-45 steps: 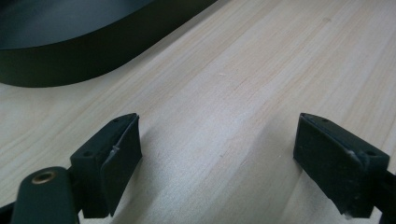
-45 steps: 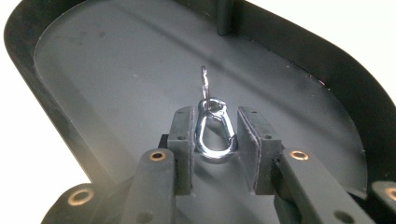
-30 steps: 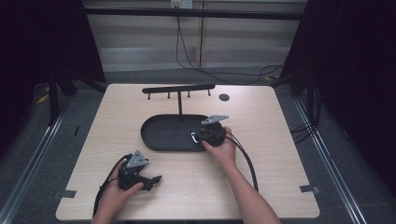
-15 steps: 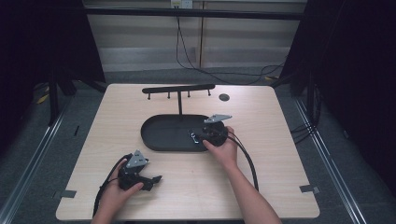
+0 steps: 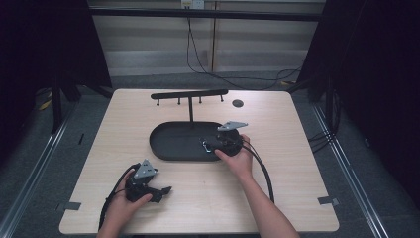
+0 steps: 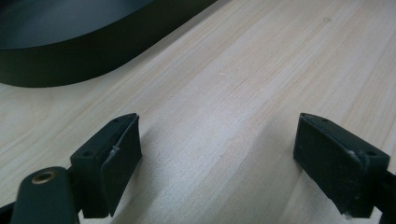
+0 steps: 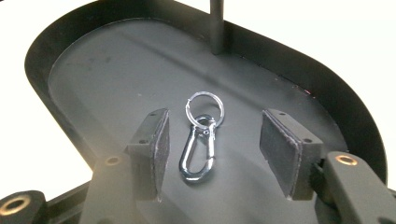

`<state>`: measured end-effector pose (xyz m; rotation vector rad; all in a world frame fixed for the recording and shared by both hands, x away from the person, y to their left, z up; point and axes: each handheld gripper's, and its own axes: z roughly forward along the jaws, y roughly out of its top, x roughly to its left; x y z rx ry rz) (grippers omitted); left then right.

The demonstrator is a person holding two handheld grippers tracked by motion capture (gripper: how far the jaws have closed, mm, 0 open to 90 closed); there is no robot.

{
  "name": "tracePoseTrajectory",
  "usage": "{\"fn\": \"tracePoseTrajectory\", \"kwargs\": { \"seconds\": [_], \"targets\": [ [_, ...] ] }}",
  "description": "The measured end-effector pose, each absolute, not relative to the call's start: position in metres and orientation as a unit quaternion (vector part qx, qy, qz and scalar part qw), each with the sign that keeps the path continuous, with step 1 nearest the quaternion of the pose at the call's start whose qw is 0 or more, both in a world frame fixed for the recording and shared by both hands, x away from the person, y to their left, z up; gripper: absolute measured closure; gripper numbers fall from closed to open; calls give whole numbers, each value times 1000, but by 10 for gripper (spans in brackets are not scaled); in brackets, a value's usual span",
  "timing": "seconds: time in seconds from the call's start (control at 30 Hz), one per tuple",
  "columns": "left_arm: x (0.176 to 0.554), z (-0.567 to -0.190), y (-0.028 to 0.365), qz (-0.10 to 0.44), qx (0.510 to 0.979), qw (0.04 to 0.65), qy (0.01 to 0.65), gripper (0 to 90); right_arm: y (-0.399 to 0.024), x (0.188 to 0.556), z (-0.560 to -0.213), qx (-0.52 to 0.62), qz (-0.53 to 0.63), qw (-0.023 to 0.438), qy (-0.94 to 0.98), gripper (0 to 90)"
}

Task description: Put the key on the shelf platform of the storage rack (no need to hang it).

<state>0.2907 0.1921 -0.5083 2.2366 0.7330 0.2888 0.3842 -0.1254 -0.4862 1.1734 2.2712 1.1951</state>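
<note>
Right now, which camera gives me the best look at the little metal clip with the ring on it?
The right gripper view: the carabiner clip lies flat in the black tray, between the open jaws of the right gripper, its key ring clear. In the high view it is a tiny glint.

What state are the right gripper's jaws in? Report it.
Open. In the right gripper view, the right gripper has its jaws spread either side of the carabiner clip, which lies flat in the black tray, untouched.

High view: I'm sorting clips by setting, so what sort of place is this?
Probably a lab or recording workspace, not a home: a bare light wooden table ringed by black curtains, cables trailing across the grey floor, and tape marks on the tabletop.
</note>
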Motion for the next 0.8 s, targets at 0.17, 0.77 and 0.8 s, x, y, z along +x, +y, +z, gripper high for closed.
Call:
{"fn": "tracePoseTrajectory", "kwargs": {
  "seconds": [0.17,0.77,0.8],
  "targets": [
    [291,-508,192,113,874,376,286,148,-126,382,-484,407,415,158,798,413],
    [291,-508,192,113,874,376,286,148,-124,370,-472,374,404,140,823,232],
    [291,-508,192,113,874,376,286,147,-124,369,-472,371,404,141,824,228]
  ]
}}
